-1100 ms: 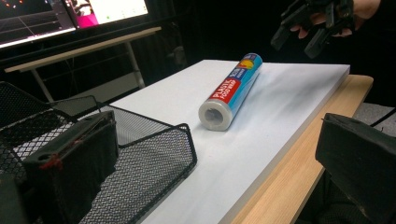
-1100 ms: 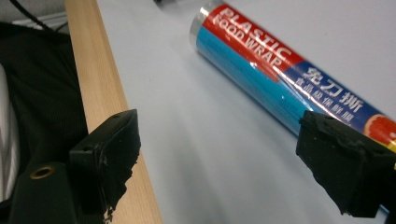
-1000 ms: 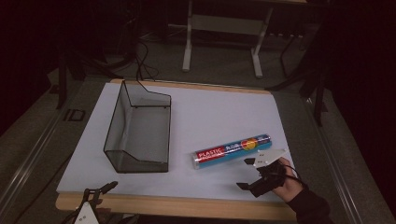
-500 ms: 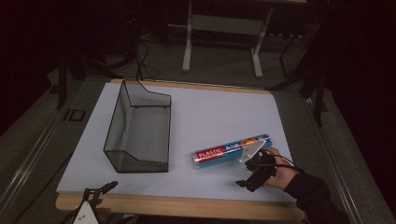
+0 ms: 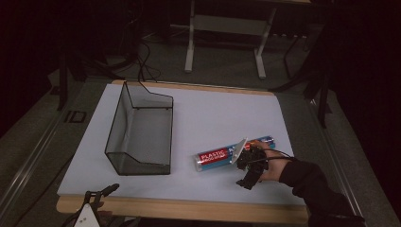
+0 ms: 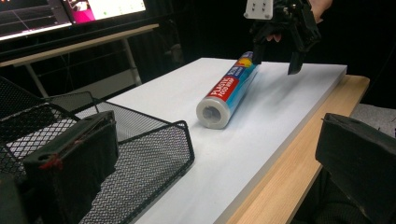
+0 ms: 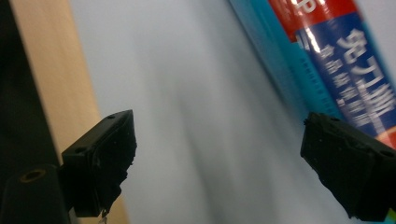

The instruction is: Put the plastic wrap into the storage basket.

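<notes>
Plastic-wrap roll [image 5: 234, 153], a red-and-blue cylinder, lies on the white table [image 5: 213, 113] at 3 o'clock from the black wire-mesh basket [image 5: 139, 130], with the right gripper [image 5: 249, 169] wide open and empty over its right end.

A roll of plastic wrap [image 5: 235, 153] in a blue and red label lies on its side on my white desk [image 5: 208, 118], just right of the black wire basket [image 5: 139, 130].

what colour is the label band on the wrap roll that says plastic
Red with white lettering, on the wrap roll; clearest in the left gripper view.
</notes>
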`<state>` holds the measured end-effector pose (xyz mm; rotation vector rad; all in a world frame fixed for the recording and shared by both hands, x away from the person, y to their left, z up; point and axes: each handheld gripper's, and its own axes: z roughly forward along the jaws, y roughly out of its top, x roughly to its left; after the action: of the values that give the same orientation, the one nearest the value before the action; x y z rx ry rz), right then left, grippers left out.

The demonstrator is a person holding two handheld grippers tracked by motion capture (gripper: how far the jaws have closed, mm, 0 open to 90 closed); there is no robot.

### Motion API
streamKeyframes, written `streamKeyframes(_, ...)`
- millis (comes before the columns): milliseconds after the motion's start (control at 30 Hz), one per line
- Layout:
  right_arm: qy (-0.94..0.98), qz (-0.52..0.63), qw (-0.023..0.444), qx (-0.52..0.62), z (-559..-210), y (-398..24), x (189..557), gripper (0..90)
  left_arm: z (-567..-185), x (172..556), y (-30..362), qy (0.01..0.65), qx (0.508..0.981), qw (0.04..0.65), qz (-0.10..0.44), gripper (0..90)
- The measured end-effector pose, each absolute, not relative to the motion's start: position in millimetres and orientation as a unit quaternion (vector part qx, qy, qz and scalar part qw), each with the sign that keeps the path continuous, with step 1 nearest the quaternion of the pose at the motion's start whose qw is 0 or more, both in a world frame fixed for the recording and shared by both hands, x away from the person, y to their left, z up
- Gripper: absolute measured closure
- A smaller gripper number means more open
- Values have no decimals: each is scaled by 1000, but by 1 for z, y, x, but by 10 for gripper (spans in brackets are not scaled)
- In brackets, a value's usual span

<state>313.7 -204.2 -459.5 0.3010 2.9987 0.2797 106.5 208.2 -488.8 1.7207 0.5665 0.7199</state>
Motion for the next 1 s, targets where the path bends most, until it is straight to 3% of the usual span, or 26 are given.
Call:
streamKeyframes(433, 992, 43, 111, 44, -449, -186, 350, 137, -490, 104, 210, 249, 729, 556, 312, 1)
streamKeyframes(1000, 994, -40, 100, -1, -493, -168, 386, 109, -491, 104, 209, 247, 735, 552, 305, 1)
